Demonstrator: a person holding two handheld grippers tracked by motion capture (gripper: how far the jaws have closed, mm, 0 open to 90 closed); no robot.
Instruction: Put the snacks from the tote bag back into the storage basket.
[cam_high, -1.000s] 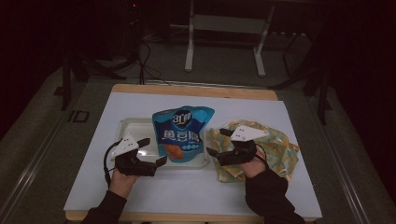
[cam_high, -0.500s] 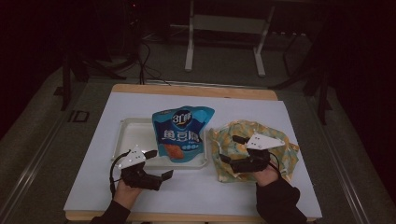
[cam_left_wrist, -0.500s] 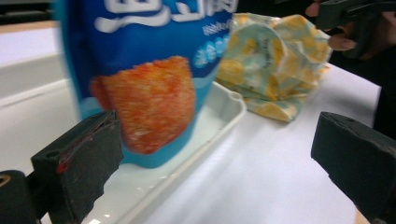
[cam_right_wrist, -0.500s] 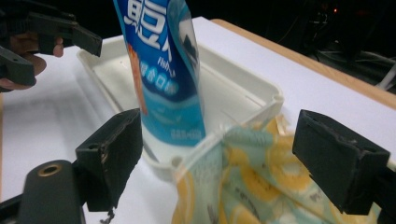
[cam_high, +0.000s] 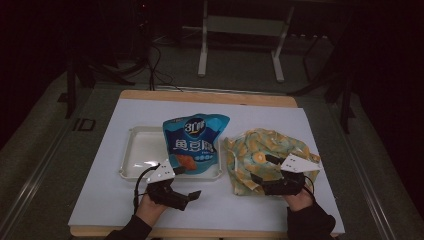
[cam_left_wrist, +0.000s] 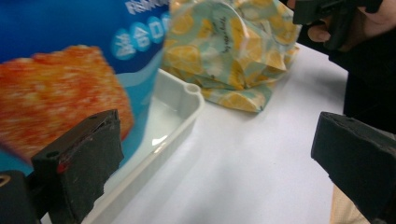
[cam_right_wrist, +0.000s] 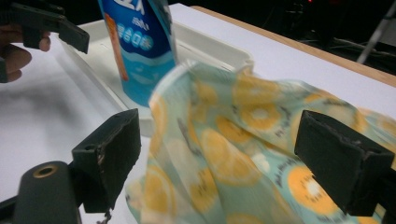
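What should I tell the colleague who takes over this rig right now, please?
Left gripper: open, holding nothing, over the table in front of the white tray.
Right gripper: open, jaws either side of the fruit-print cloth bag, not closed on it.
Blue snack bag: lies in the tray's right part, its top over the far rim.
Done: snack bag sits in the tray.
Left: probably grasp the cloth bag.

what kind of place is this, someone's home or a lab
Most likely a lab or recording room, not a home: a table under a plain white cover, metal stand legs and loose cables on the dark floor behind it.
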